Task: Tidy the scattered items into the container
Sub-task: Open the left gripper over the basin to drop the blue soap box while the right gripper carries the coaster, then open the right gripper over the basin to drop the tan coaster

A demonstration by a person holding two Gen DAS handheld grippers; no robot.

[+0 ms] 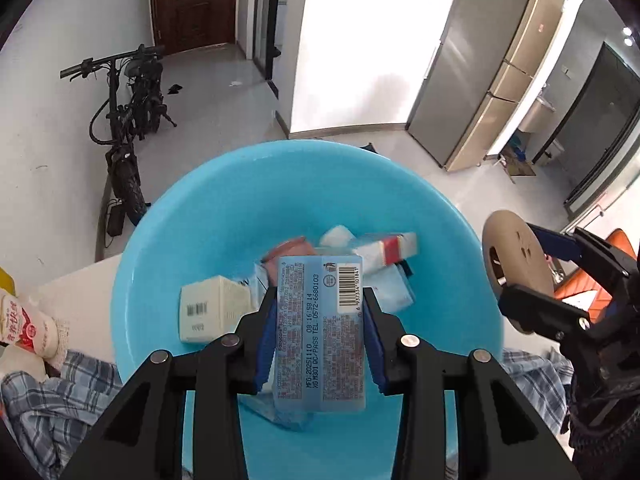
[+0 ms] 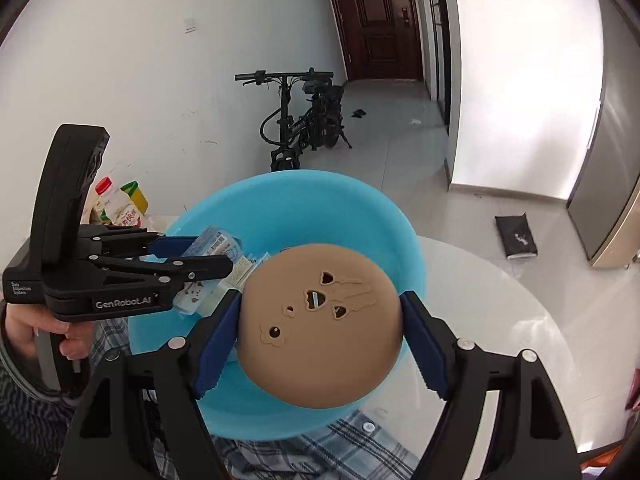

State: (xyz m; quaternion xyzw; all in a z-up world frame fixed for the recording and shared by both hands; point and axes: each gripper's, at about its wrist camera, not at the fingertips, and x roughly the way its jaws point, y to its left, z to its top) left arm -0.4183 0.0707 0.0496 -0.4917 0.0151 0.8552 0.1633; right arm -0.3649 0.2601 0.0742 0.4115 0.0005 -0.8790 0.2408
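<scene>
My left claw (image 1: 320, 320) is clamped on a pale blue packet (image 1: 320, 332), its blue pads pressing both long edges, and holds it above the blue basin (image 1: 168, 240). The packet's printed back with a barcode faces me; it hides whatever lies under it in the basin, and its lower end runs down between the claw's black arms.

My right claw (image 2: 320, 316) grips a round tan lid (image 2: 320, 328) by its rim on both sides, also over the basin. The lid has small cut-out holes and raised shapes, too small to read. It covers much of the near side of the basin in the right wrist view, and in the left wrist view it shows edge-on at the basin's right rim.

Inside the basin, beyond the packet, lie a cream box (image 1: 212, 308) with a barcode, a white carton with a red band (image 1: 390, 250), and more pale blue wrappers (image 1: 394, 288). A pinkish thing behind the packet is mostly hidden; I cannot tell what it is.

The basin sits on a white table (image 2: 500, 300), with checked cloth (image 1: 60, 392) under its near edge, cut off by the claws. To the basin's left stands a white bottle with a red label (image 1: 28, 328), half out of frame. Beyond the basin, on the floor, a black bicycle (image 2: 304, 120) leans by the wall.

My hand (image 2: 24, 332) on the left claw's handle shows only in part.
</scene>
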